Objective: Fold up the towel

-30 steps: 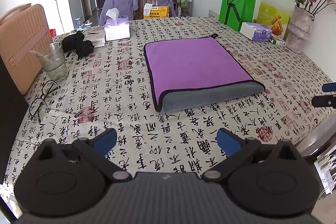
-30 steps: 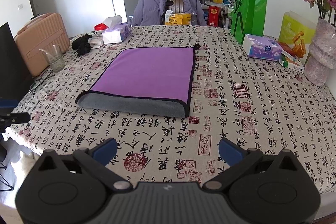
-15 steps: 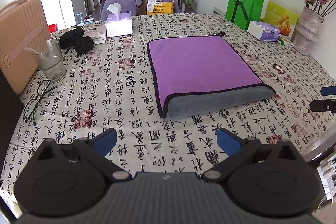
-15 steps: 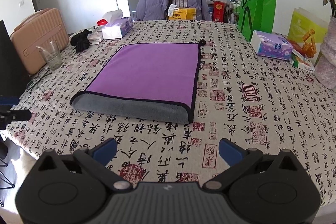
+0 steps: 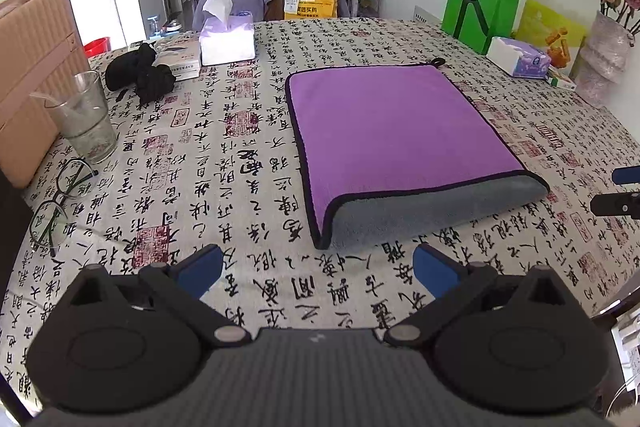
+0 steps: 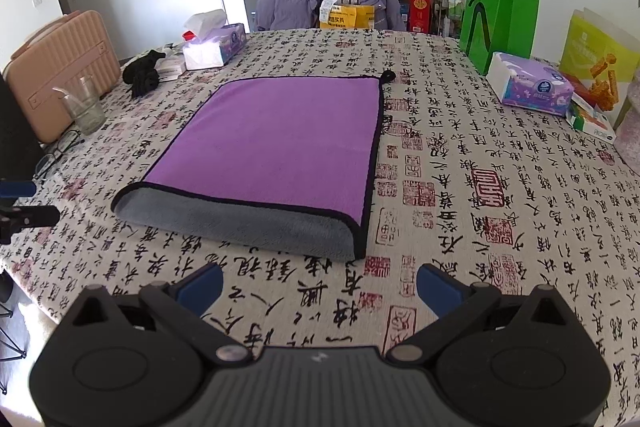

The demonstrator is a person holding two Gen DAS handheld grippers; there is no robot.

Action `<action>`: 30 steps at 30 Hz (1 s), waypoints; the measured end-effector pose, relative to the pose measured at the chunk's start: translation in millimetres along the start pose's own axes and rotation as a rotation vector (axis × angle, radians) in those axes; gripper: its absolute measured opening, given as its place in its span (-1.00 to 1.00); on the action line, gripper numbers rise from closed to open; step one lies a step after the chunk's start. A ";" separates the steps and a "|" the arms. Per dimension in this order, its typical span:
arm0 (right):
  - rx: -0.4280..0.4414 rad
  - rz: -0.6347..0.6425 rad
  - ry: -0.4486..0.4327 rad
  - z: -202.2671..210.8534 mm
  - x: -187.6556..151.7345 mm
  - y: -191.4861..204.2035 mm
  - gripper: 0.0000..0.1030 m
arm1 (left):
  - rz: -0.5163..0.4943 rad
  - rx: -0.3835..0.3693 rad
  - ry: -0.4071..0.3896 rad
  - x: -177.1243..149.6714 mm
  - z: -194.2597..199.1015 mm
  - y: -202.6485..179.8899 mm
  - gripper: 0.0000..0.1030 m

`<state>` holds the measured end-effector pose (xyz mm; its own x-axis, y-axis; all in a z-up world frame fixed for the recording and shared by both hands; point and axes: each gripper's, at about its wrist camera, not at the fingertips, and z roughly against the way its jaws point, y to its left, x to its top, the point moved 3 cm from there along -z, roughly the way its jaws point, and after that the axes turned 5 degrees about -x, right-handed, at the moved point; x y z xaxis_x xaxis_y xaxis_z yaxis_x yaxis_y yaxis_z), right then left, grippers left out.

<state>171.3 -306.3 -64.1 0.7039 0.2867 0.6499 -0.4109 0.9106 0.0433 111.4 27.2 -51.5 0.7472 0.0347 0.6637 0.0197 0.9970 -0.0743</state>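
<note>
Left wrist view: the left gripper [image 5: 318, 269] hangs above the near edge of the table [image 5: 248, 291], jaws spread wide, holding nothing. The towel [image 5: 396, 135] lies folded ahead and slightly right, purple side up, its gray fold nearest, flat on the tablecloth [image 5: 224, 155]. This view alone shows the vase [image 5: 606, 57] of flowers at far right; a glass [image 5: 86, 119] and eyeglasses [image 5: 60, 203] sit at left. The right gripper's fingers [image 5: 626, 175] show at the right edge. Right wrist view: the right gripper [image 6: 320, 283] hangs likewise near the table's front, jaws wide apart and empty, the towel [image 6: 280, 147] ahead and slightly left. The left gripper's fingers [image 6: 18, 189] show at the left edge. Against the earlier frames, the towel sits larger and nearer in both views; both grippers have advanced toward it, their opening unchanged.
</note>
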 end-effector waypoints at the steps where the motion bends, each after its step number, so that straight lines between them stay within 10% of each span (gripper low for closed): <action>1: 0.001 -0.001 0.003 -2.8 1.3 -1.0 1.00 | 0.002 0.000 0.001 1.6 -2.6 1.1 1.00; 30: 0.025 0.018 0.078 -82.1 30.5 -6.2 0.70 | 0.016 -0.032 0.085 29.4 -80.9 14.9 0.96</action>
<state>242.9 -278.8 -106.9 0.7388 0.3263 0.5896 -0.4376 0.8977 0.0515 187.4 37.5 -93.3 0.8013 0.0436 0.5967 0.0272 0.9937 -0.1092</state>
